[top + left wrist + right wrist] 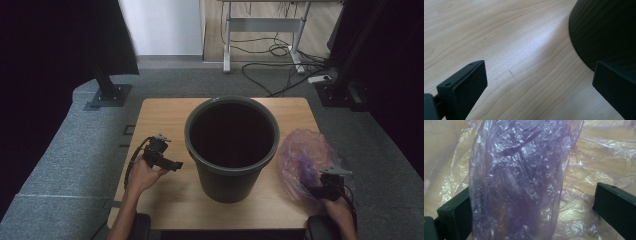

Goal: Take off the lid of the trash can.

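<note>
1. The right hand-held gripper (pixel 320 191) is at the near right corner of the surface (pixel 165 190), and its jaws are wide apart. In the right gripper view, a raised fold of the purple plastic bag (pixel 516 185) stands between the two jaws, but they do not press it yet.

2. The bag (pixel 305 160) lies directly in front of this hand-held gripper, crumpled on the right side of the surface, just beside the dark bin (pixel 231 145). The fold runs away from the jaws, so its long axis is about along the pointing direction of the gripper. I judge that closing the jaws would pinch this fold across its thin side.

3. The right hand is clearly the nearer one to the bag. It comes from the bottom right edge, and the gripper points forward and a little to the left.

4. The left hand-held gripper (pixel 172 165) is on the other side of the bin, also with its jaws spread and nothing between them. In the left gripper view the bare wood (pixel 524 50) is under the jaws and the ribbed wall of the bin (pixel 606 30) is close to one jaw, perhaps touching; I cannot tell.

5. The left forearm (pixel 131 205) comes up from the bottom edge, with the gripper turned to the right, towards the bin.

6. The bin stands upright in the middle, open and, as far as I see, without a liner.
</note>
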